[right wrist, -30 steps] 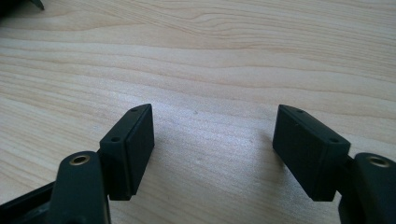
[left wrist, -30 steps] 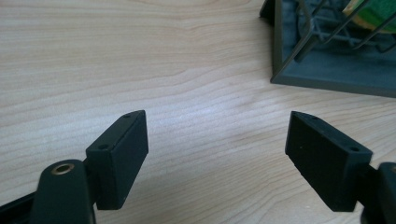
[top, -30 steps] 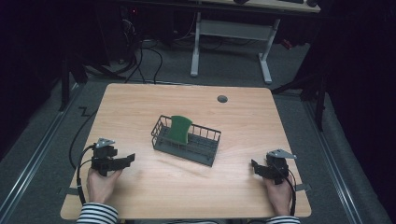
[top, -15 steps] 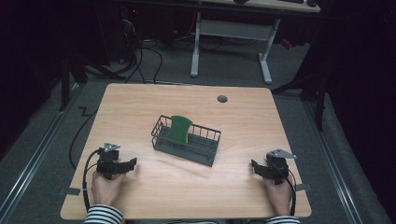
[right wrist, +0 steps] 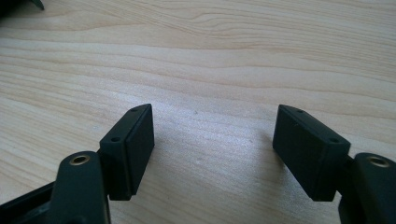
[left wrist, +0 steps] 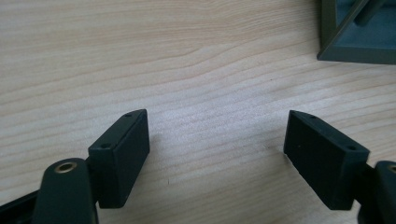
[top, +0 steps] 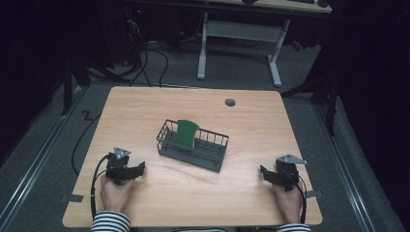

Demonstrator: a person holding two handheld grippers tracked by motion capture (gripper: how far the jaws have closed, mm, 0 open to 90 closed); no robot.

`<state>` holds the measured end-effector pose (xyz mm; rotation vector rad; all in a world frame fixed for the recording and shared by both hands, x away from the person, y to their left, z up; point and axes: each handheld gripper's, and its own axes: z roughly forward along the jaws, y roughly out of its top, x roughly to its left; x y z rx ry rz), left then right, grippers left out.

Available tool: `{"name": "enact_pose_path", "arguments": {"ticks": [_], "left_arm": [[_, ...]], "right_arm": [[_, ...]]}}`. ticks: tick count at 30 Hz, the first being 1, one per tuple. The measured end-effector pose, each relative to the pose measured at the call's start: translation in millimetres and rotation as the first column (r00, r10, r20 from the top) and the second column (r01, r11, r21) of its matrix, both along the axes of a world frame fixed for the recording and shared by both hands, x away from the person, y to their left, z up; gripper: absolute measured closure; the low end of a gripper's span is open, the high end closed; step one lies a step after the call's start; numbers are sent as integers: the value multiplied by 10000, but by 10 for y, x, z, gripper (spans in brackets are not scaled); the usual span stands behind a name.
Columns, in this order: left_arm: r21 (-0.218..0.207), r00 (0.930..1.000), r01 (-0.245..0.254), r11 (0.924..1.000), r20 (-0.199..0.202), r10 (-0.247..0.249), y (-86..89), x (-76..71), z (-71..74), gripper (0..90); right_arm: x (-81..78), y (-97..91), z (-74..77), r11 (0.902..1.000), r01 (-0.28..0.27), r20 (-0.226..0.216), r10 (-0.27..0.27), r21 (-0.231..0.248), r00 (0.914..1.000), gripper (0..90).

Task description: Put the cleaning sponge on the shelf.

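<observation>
A dark wire rack [top: 193, 145] stands in the middle of the wooden table [top: 145, 111], with a green board-like piece [top: 185, 134] upright in its left end. My left gripper [top: 140, 169] rests low near the table's front left, held by a hand; its jaws stand wide apart over bare wood [left wrist: 217, 135], with nothing between them. A corner of the rack [left wrist: 359, 32] shows at the upper right of the left gripper view. My right gripper [top: 263, 173] sits at the front right, also open over bare wood [right wrist: 212, 135].
A small round grommet [top: 230, 102] lies in the table's far right part. Beyond the table stand a white desk frame [top: 237, 34] and cables [top: 145, 53] on the dark floor. A black cable [top: 94, 179] trails from the left gripper over the front edge.
My left gripper has sunk and drifted a little toward the front edge and to the right. The right gripper and the rack have stayed put.
</observation>
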<state>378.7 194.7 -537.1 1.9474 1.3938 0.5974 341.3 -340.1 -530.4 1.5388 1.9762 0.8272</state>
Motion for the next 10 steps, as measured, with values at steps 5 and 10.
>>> {"name": "enact_pose_path", "arguments": {"ticks": [5, 10], "left_arm": [[-48, 10000, -84, 10000, -1, 84, 1, -5, 1, 239], [-53, 10000, -83, 10000, -1, 83, 1, -5, 0, 239]], "right_arm": [[-1, 1, 0, 10000, 0, 1, 0, -2, 10000, 292], [-1, 0, 0, 10000, -8, 1, 8, -4, 10000, 292]]}}
